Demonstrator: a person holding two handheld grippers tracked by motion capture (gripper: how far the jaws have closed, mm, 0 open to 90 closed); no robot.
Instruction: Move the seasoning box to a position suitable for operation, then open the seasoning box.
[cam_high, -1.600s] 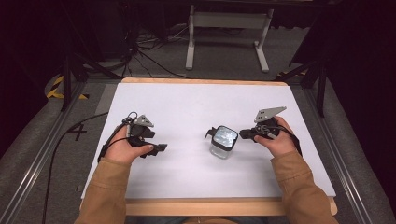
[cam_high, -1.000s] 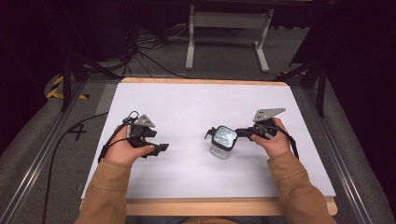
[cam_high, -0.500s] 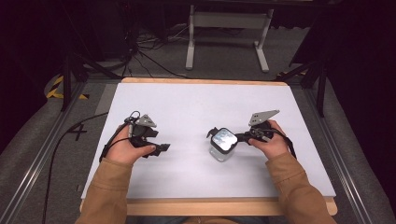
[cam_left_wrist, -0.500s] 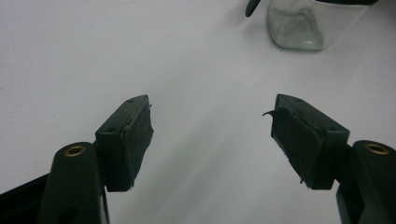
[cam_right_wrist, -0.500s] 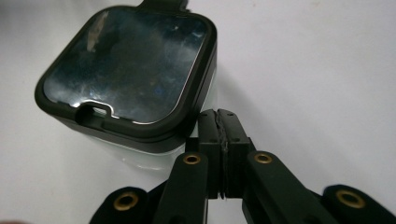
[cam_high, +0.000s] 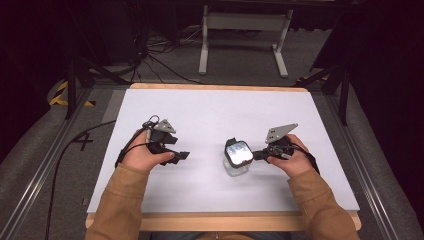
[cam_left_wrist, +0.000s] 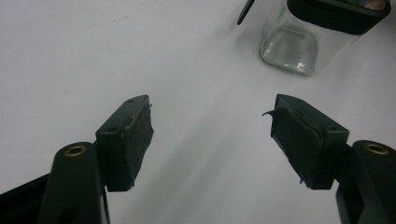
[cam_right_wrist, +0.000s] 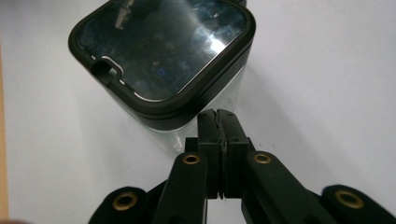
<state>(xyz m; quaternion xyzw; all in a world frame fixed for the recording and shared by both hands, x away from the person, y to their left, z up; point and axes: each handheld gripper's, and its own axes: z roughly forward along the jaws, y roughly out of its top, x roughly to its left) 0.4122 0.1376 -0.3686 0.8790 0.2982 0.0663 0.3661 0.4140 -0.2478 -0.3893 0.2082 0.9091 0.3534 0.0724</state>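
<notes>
A clear square glass jar (cam_high: 237, 168) with a black-rimmed lid (cam_high: 238, 152) stands upright on the white table (cam_high: 210, 115), right of centre. My right gripper (cam_high: 256, 155) points left at it. In the right gripper view the right gripper (cam_right_wrist: 218, 122) is shut, pads pressed together with nothing between them, tips right at the lid's (cam_right_wrist: 163, 46) dark rim. My left gripper (cam_high: 182, 155) rests at the table's left, open. In the left gripper view the left gripper (cam_left_wrist: 212, 135) has bare table between its pads, and the jar (cam_left_wrist: 299, 46) stands farther off, at the upper right.
The table's wooden front edge (cam_high: 220, 217) lies near the person's sleeves. A metal stand (cam_high: 243, 30) and cables sit on the floor beyond the far edge. A black cable (cam_high: 65, 155) trails off the table's left side.
My right gripper has crept a little left, toward the jar, so its shut tips now sit at the lid's rim. The left gripper and the jar have stayed put.
</notes>
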